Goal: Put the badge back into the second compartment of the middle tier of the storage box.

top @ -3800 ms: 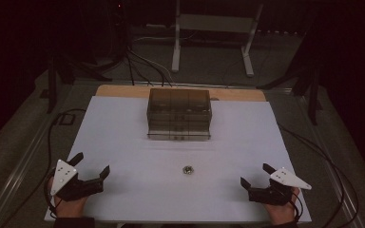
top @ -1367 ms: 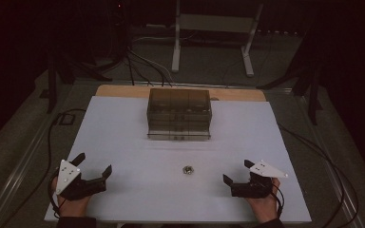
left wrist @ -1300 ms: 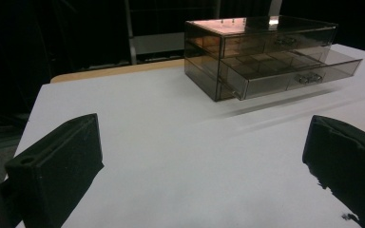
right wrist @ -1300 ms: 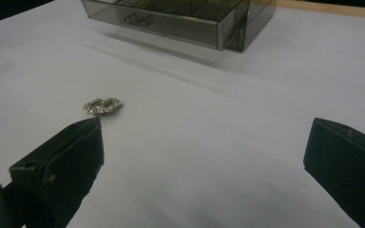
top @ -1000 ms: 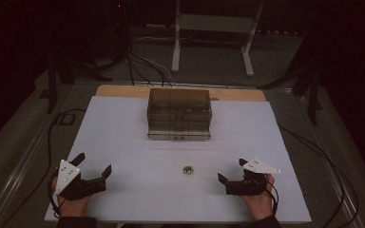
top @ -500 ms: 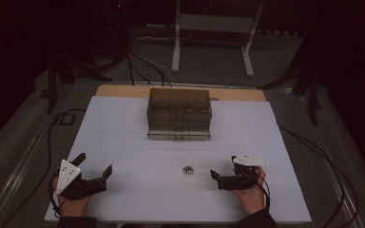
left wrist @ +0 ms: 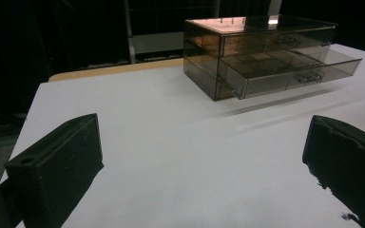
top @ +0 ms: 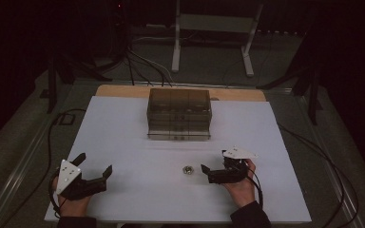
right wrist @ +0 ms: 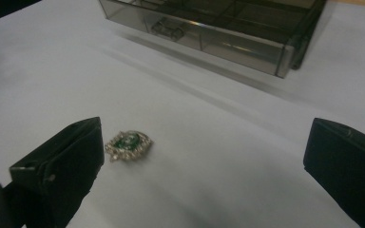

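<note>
Right gripper (top: pixel 208 172), jaws wide and empty, has slid leftward along the table's (top: pixel 123 123) front edge, now just beside the jewelled brooch (top: pixel 187 169), pickup likely next; left gripper (top: pixel 95 172) gapes idle at front-left corner.

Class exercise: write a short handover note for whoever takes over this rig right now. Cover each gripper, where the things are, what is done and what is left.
Right gripper: open, low over the sheet, jaws pointing at the jewelled brooch, not touching it.
Left gripper: open, holding nothing, resting at the near left.
Drawer box: at the far middle, lower drawer pulled out.
Done: drawer open.
Left: grasp the brooch; probably place it in the drawer.
</note>
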A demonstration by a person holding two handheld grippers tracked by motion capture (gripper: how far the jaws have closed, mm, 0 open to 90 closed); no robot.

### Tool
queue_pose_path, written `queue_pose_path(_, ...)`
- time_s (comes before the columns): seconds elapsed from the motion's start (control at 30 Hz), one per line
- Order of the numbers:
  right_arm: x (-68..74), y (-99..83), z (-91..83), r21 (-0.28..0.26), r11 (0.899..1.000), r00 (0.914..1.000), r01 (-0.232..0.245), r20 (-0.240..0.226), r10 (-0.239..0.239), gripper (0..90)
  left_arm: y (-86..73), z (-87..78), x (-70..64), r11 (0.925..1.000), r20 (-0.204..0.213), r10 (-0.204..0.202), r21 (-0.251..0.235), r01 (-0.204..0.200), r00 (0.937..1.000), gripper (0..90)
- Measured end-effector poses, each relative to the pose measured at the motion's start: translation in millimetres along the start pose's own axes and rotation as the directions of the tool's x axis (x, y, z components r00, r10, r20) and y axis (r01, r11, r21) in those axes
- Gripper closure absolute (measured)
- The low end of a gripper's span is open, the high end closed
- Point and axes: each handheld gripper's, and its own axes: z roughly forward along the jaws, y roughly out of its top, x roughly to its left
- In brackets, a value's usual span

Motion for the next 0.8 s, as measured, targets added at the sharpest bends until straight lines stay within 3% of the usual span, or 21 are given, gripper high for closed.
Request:
queue_pose_path(0.67,17.2,17.4,33.2,0.042,0.999,0.9994,0.009,-0.033,-0.007,1.0,-0.3,0.1,0.2,1.0000,0.003,-0.001,-0.002,0.001,1.0000,0.3)
queue_pose_path(0.8,20.2,18.3,42.2,0.058,0.998,0.9996,0.013,-0.027,-0.011,6.2,-0.3,0.0,0.2,1.0000,0.004,0.000,-0.002,0.000,1.0000,0.3)
